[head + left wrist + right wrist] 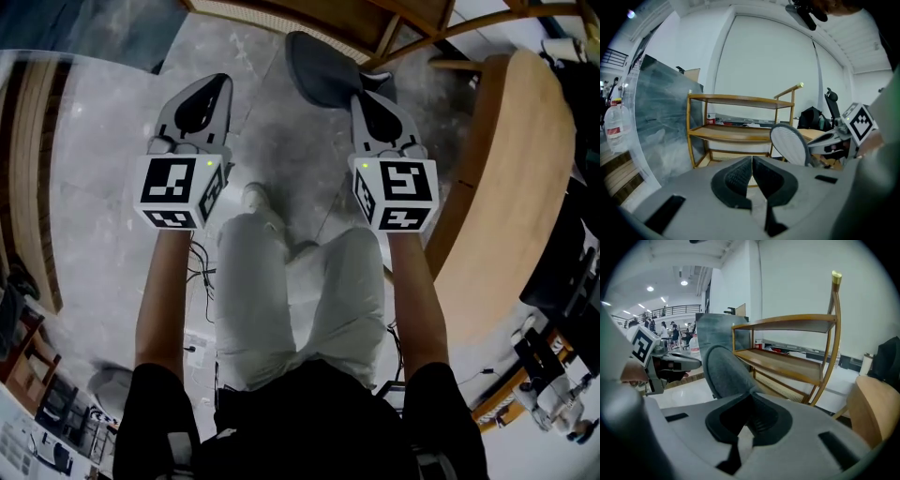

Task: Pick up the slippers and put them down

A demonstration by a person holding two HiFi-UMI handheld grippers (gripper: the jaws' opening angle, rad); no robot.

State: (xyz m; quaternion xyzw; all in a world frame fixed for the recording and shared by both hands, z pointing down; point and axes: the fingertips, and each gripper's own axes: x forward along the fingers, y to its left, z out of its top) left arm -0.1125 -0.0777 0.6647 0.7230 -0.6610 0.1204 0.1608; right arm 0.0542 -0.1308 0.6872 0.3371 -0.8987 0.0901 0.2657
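Note:
A grey slipper (319,67) hangs over the concrete floor, pinched at its edge by my right gripper (363,96). In the right gripper view the slipper (725,373) rises to the left out of the shut jaws of the right gripper (751,406). My left gripper (211,86) is held level with it to the left, its pads pressed together with nothing between them. The left gripper view shows those shut jaws of the left gripper (752,161), with the slipper's pale sole (789,143) off to the right. No second slipper is in view.
A wooden shelf rack (740,133) stands just ahead, also in the right gripper view as the rack (787,362). A round wooden table (511,187) is at the right. The person's legs and one shoe (255,197) are below the grippers. A translucent panel (661,131) stands left.

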